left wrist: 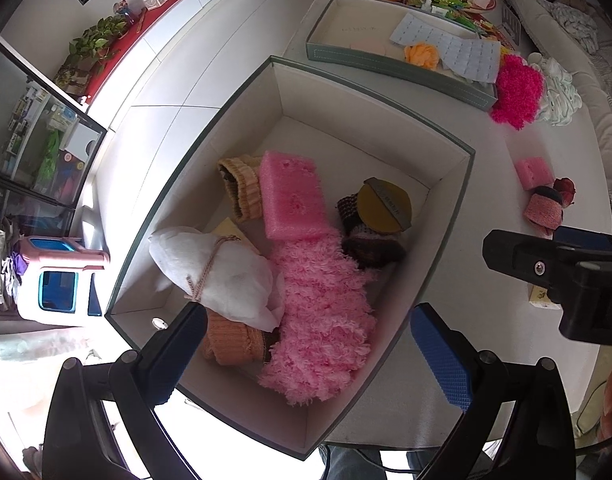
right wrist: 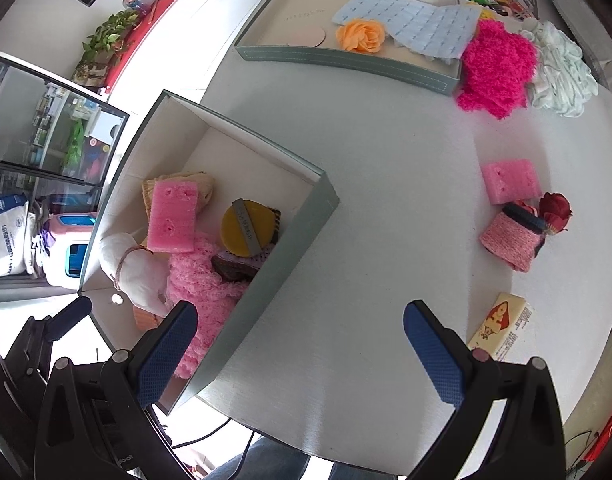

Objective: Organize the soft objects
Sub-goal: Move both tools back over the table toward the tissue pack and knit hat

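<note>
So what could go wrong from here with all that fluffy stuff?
The box is already piled up, so the pink sponge on top might slip as more goes in. The small sponge, knitted sock and dried rose sit close together; the open right gripper could crush the rose.

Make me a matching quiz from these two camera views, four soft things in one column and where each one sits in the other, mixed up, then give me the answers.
Things:
1. orange fabric rose
2. light pink fluffy cloth
3. hot pink fluffy cloth
4. small pink sponge

Places:
A. on the bare table, next to a pink knitted piece and a dark red rose
B. inside the deep box, beside the white tied pouch
C. inside the shallow tray, by the blue patterned sheet
D. on the table, against the outside corner of the shallow tray

Pairs: 1-C, 2-B, 3-D, 4-A
</note>
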`<state>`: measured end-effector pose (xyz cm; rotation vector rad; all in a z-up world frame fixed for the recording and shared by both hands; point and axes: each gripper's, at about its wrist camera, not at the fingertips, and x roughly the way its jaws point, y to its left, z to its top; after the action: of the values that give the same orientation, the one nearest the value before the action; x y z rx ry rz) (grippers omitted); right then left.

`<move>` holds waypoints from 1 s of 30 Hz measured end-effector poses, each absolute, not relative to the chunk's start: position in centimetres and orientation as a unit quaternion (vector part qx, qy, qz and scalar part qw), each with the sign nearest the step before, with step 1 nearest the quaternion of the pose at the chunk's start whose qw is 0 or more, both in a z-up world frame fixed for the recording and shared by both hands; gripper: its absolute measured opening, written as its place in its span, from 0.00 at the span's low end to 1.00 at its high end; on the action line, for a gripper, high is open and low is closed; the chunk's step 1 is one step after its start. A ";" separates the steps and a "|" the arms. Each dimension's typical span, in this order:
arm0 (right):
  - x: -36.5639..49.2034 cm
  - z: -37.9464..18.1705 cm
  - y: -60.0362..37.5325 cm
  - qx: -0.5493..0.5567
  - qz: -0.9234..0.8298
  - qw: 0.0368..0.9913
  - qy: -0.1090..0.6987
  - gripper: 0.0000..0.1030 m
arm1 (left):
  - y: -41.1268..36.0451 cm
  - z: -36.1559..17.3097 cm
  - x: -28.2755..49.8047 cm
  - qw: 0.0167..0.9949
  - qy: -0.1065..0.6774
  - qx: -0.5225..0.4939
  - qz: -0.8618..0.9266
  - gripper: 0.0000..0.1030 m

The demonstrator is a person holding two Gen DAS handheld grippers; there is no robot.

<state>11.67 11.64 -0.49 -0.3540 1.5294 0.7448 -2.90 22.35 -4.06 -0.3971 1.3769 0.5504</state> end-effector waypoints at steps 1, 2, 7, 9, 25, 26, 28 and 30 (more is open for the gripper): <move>11.9 -0.6 10.9 -0.150 0.323 0.647 0.674 1.00 | 21.9 -4.1 -2.5 0.720 0.624 -0.177 0.244 0.99; 12.2 -0.7 10.2 -0.145 0.319 0.648 0.676 1.00 | 21.4 -4.1 -2.1 0.721 0.626 -0.175 0.239 0.99; 13.9 -1.8 5.4 -0.114 0.284 0.651 0.695 1.00 | 18.0 -4.4 0.5 0.724 0.639 -0.155 0.206 0.99; 14.7 -2.2 2.9 -0.101 0.265 0.657 0.699 1.00 | 16.4 -4.6 1.6 0.726 0.645 -0.146 0.191 0.99; 19.2 -6.0 -17.4 0.011 0.108 0.683 0.722 1.00 | 2.1 -8.0 9.9 0.727 0.676 -0.073 0.092 0.99; 19.2 -6.0 -17.4 0.011 0.108 0.683 0.722 1.00 | 1.2 -8.3 10.7 0.729 0.676 -0.070 0.087 0.99; 19.3 -6.4 -19.0 0.012 0.095 0.680 0.727 1.00 | -0.3 -9.3 12.3 0.726 0.680 -0.064 0.086 0.99; 19.4 -6.7 -20.4 0.013 0.087 0.676 0.731 1.00 | -1.2 -10.4 13.7 0.722 0.683 -0.075 0.081 0.99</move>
<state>19.40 -20.41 -6.72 0.0284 1.6442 0.1952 13.68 -1.19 -10.37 -0.1649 1.5074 0.1790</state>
